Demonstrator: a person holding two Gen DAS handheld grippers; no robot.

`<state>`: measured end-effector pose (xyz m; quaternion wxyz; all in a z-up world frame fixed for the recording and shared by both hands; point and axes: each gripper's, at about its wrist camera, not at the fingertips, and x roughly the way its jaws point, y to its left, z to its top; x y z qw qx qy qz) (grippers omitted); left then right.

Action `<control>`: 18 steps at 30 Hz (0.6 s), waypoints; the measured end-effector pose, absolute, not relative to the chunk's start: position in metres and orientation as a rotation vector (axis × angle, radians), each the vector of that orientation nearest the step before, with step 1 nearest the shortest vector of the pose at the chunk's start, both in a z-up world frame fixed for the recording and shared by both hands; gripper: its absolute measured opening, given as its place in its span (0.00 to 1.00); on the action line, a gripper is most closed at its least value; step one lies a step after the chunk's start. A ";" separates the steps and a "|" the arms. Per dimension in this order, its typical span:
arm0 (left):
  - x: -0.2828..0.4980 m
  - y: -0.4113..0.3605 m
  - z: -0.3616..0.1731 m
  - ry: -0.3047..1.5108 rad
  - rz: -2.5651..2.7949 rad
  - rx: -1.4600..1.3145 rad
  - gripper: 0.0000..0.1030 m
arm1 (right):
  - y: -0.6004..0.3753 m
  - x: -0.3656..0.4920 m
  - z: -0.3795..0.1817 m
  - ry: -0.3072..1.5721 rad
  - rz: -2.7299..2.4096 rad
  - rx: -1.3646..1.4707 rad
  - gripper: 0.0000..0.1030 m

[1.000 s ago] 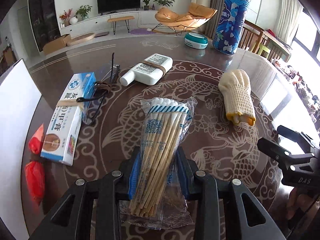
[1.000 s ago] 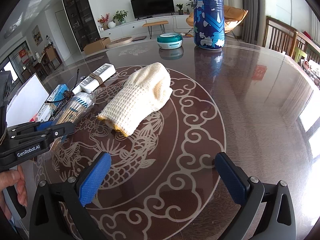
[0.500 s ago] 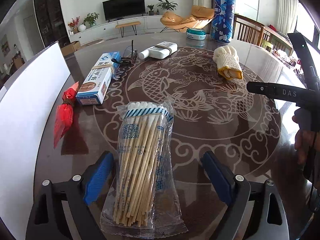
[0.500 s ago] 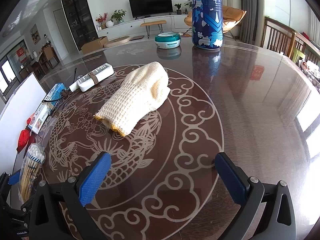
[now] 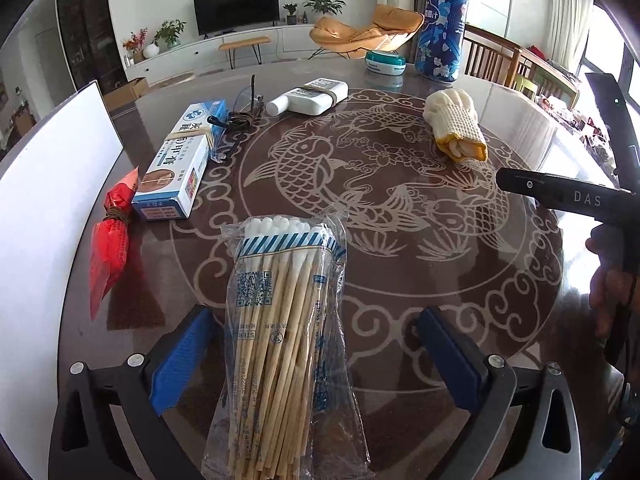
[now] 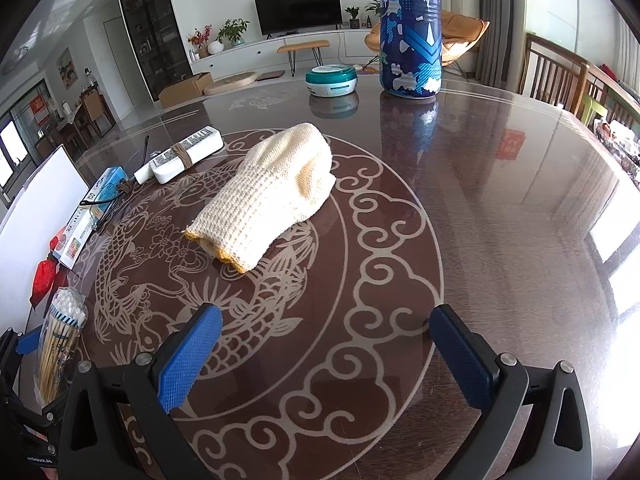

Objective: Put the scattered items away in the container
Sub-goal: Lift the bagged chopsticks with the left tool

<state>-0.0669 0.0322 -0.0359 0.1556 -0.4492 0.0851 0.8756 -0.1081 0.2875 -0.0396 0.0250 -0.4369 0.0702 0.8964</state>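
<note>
The left hand-held gripper (image 5: pixel 316 354) is opening wide, its pads clear of the cotton swab packet (image 5: pixel 280 344) lying between them on the tabletop (image 5: pixel 400 292). The white container (image 5: pixel 44 208) stands at nine o'clock; the right hand-held gripper (image 6: pixel 326 354) gapes empty.

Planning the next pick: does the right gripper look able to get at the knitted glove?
Probably yes: the right gripper is open, and only bare table lies between it and the knitted glove.
</note>
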 end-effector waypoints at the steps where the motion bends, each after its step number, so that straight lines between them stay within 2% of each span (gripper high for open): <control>1: -0.067 0.032 -0.036 0.244 2.508 -1.286 1.00 | 0.288 -0.108 -0.040 0.217 2.772 -1.351 1.00; 18: -0.067 0.032 -0.036 0.243 2.508 -1.287 1.00 | 0.288 -0.108 -0.040 0.223 2.773 -1.350 1.00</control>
